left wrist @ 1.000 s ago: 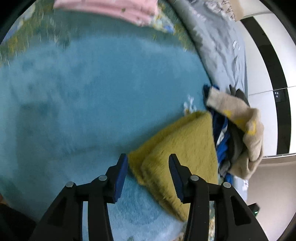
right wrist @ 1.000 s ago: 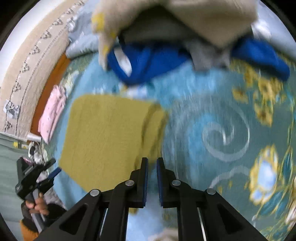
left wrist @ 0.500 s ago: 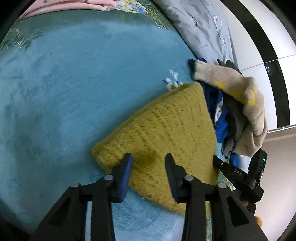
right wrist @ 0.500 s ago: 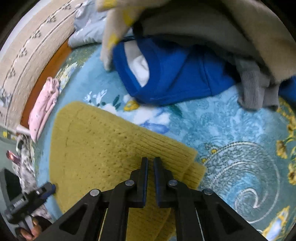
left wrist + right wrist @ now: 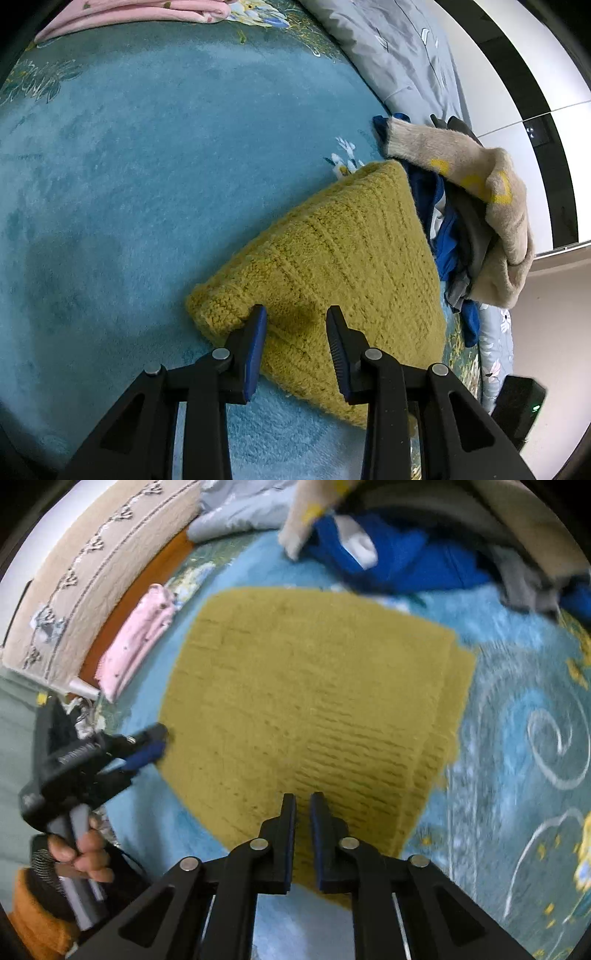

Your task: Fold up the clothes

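Observation:
A folded mustard-yellow knit sweater (image 5: 343,258) lies flat on the blue carpet; it also shows in the right wrist view (image 5: 314,701). My left gripper (image 5: 295,325) is open, its jaws on either side of the sweater's near corner, low over it. It also shows at the sweater's left edge in the right wrist view (image 5: 147,749). My right gripper (image 5: 303,801) is shut and empty, held above the sweater's near edge.
A heap of unfolded clothes, beige (image 5: 480,206) over blue (image 5: 399,557), lies just beyond the sweater. A folded pink garment (image 5: 136,638) lies by the carpet's edge. A grey duvet (image 5: 399,55) lies behind. A patterned blue carpet (image 5: 524,716) extends right.
My left gripper has come down closer onto the sweater's corner. My right gripper has lifted and pulled back, so the whole sweater now shows below it.

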The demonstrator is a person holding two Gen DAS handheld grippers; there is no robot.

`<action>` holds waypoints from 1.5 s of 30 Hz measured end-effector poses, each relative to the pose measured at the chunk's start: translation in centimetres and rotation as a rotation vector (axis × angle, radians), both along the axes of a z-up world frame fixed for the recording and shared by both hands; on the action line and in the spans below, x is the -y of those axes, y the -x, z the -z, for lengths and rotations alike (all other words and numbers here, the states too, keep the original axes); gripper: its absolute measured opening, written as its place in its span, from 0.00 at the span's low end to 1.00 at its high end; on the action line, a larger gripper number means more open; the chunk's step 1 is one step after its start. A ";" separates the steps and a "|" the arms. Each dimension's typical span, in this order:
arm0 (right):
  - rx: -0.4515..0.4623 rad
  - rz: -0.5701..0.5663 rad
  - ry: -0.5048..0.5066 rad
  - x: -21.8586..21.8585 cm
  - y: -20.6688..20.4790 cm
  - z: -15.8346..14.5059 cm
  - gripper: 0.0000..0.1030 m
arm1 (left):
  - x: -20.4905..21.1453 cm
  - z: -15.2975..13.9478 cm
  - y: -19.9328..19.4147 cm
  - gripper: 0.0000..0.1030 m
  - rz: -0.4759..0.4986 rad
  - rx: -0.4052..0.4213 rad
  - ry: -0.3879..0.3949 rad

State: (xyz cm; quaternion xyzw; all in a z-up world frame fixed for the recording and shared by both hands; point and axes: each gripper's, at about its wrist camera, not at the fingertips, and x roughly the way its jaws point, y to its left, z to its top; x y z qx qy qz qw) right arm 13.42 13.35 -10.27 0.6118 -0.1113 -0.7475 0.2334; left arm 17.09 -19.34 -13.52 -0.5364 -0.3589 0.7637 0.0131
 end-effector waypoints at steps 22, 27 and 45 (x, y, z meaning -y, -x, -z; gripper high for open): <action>0.173 0.445 0.198 -11.2 -0.4 3.1 0.58 | 5.1 -0.6 4.7 0.80 0.114 -0.007 -0.211; 0.188 0.445 0.176 -10.9 0.8 3.5 0.58 | 5.0 3.4 6.0 0.80 0.129 0.087 -0.345; 0.220 0.485 0.259 -11.2 -0.3 4.2 0.71 | 3.0 4.7 7.7 0.38 0.234 0.151 -0.247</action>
